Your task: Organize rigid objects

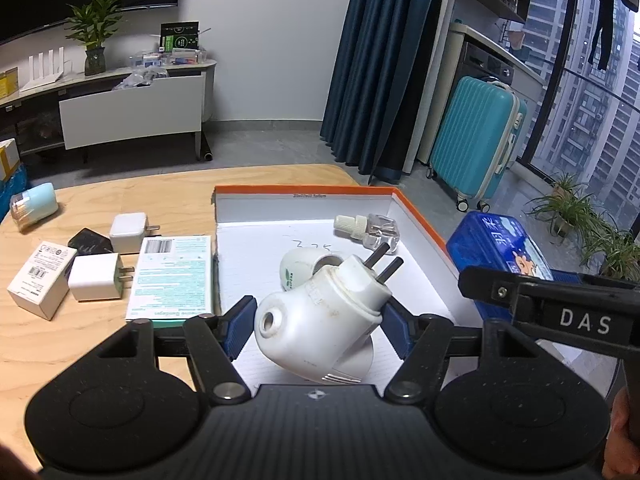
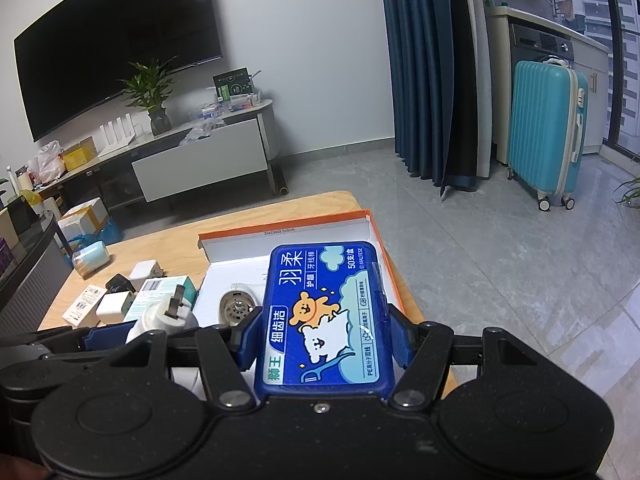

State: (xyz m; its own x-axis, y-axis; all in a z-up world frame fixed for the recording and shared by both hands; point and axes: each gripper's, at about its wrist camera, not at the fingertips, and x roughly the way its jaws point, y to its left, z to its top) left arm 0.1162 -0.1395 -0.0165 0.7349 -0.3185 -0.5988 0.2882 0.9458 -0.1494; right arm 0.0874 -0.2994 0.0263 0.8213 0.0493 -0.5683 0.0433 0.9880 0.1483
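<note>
Left wrist view: left gripper (image 1: 320, 322) clamping white plastic plug-in diffuser (image 1: 320, 320) over orange-rimmed cardboard box (image 1: 420, 216) — right gripper (image 2: 325, 344) gripping blue floss-pick case (image 2: 326, 316); chargers (image 1: 96, 276) beside box waiting.

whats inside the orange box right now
Inside the orange box: a small clear bottle and a white plug-in heater lying on its white floor. The heater held by the left gripper hides part of the floor.
</note>
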